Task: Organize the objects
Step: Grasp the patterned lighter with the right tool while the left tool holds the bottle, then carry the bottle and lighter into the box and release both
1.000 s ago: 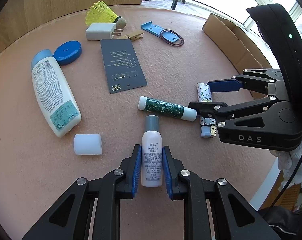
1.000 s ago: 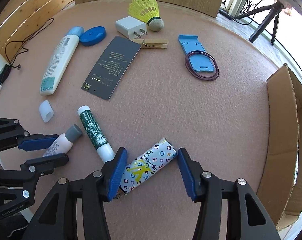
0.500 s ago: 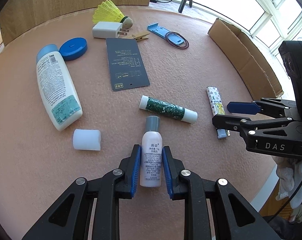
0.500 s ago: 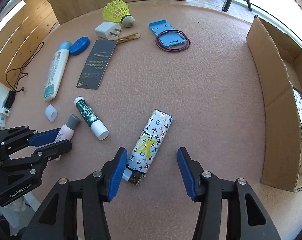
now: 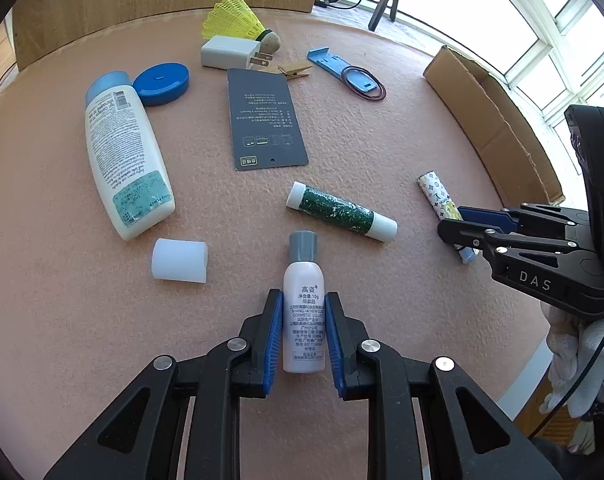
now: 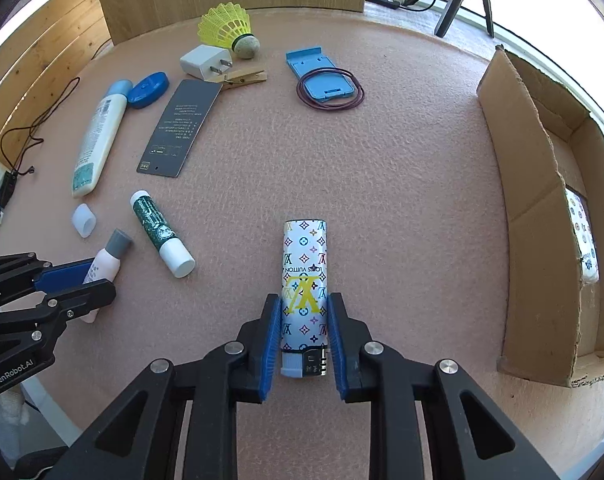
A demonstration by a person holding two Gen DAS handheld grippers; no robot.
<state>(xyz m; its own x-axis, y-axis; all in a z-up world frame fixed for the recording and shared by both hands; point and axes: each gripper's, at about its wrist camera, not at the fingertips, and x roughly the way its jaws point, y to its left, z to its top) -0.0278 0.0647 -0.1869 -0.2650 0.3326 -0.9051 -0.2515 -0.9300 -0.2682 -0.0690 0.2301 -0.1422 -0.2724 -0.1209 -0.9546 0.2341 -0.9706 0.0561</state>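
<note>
A small white bottle with a grey cap (image 5: 304,320) lies on the pink felt table (image 5: 382,140), and my left gripper (image 5: 303,294) is shut on its body; the bottle (image 6: 109,262) and left gripper (image 6: 100,280) also show at the left of the right wrist view. A white lighter with a coloured monogram print (image 6: 304,256) lies lengthwise between the blue pads of my right gripper (image 6: 304,298). Those jaws are closing and the pads touch both sides of the lighter. In the left wrist view the lighter (image 5: 434,190) sticks out beyond the right gripper (image 5: 452,219).
An open cardboard box (image 6: 542,208) stands at the table's right edge. A green-patterned tube (image 5: 338,212), white cap (image 5: 179,255), lotion bottle (image 5: 122,152), blue round tin (image 5: 162,82), dark card (image 5: 264,120), charger (image 5: 228,53), shuttlecock (image 5: 234,20) and blue stand (image 6: 322,80) lie around.
The right gripper's jaws, wide open around the slanted lighter before, have closed onto its sides, and the lighter now runs straight along the fingers. The left gripper keeps its hold on the bottle.
</note>
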